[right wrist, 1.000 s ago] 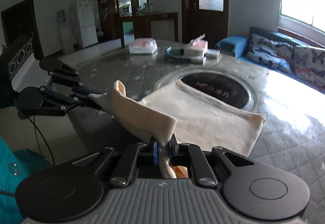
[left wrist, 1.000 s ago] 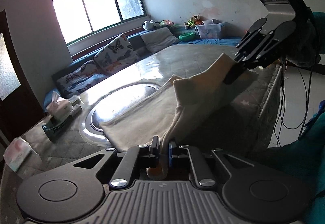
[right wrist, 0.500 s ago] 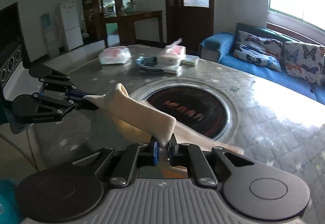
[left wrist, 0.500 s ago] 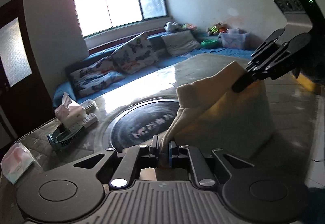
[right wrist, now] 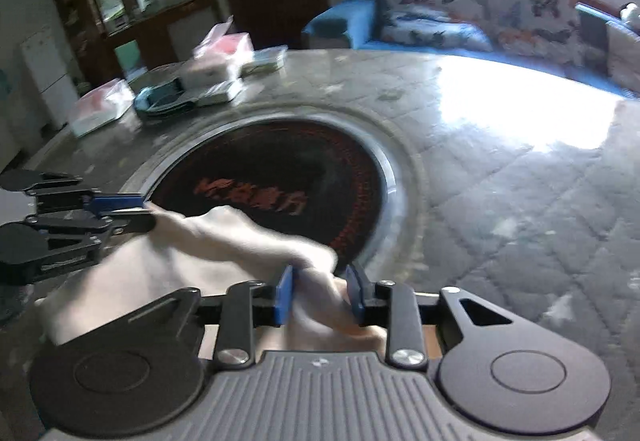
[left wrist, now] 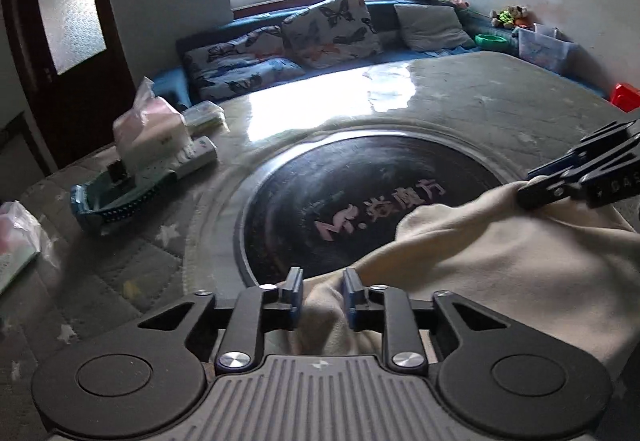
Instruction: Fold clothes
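The cream cloth lies bunched on the surface at the near edge of the black disc set into it, one part lapping over the disc's near rim and the rest trailing toward the person. It looks doubled over on itself, a top layer riding on a lower one, so I would judge a fold partly made. Whether this is an early crease or one of the last I cannot settle, since the heap is still rumpled, not squared off, and its near end is hidden under the tools. A neat flat stack is not there yet; smoothing and at least a tidy final lay seem left. The left gripper sits low at the disc's near rim with its jaws spread a little apart, cloth bulging up between the blue pads and touching them, more loosely cradled than pinched. The right gripper shows the same in its own view: jaws parted, blurred cloth lying in the gap against them. Seen from the left camera, though, its tips look close upon a cloth corner to the right of the disc, so how firm that hold is I cannot tell. The tissue packs beyond the disc, on its left side, stand well apart from the cloth.
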### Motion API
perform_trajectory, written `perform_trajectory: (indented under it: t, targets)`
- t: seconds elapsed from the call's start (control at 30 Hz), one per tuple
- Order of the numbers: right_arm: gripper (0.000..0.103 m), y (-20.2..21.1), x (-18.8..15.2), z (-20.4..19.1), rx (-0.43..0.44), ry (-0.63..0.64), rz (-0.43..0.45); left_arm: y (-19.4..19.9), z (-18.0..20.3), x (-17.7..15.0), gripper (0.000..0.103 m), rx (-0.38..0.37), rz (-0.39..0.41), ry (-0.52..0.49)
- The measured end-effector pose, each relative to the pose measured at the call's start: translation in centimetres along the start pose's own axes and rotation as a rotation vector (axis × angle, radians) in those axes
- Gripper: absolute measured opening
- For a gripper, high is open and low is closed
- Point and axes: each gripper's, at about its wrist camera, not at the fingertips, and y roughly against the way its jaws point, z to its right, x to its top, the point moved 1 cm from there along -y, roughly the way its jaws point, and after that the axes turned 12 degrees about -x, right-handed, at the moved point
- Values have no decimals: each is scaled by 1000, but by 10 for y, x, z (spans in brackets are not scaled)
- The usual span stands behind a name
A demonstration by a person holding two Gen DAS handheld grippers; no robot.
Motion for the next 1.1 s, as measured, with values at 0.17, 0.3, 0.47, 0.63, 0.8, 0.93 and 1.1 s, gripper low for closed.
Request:
perform_trajectory:
  t: [0.17, 0.3, 0.47, 0.63, 0.8, 0.93, 1.1]
  targets:
    - [27, 25, 4, -2, -28, 10, 66, 16, 5, 13, 25, -6, 46, 23]
    - [27, 27, 9, -19, 28, 37, 86, 14, 23, 21, 24, -94, 39, 19]
    - [26, 3, 9, -32, 41, 46, 35, -13, 30, 25, 22, -130, -15, 52]
    - [26, -7, 5, -33, 32, 45, 22, -27, 25, 25, 25, -125, -28, 97]
    - [27, 16, 1, -27, 36, 44, 57, -11, 28, 23, 24, -136, 9, 94]
    - [27, 38, -10, -31, 66, 73, 70, 4, 35, 16, 24, -157, 21, 89]
    - [27, 58, -31, -40, 83, 99, 88, 16, 41, 0, 24, -161, 24, 73]
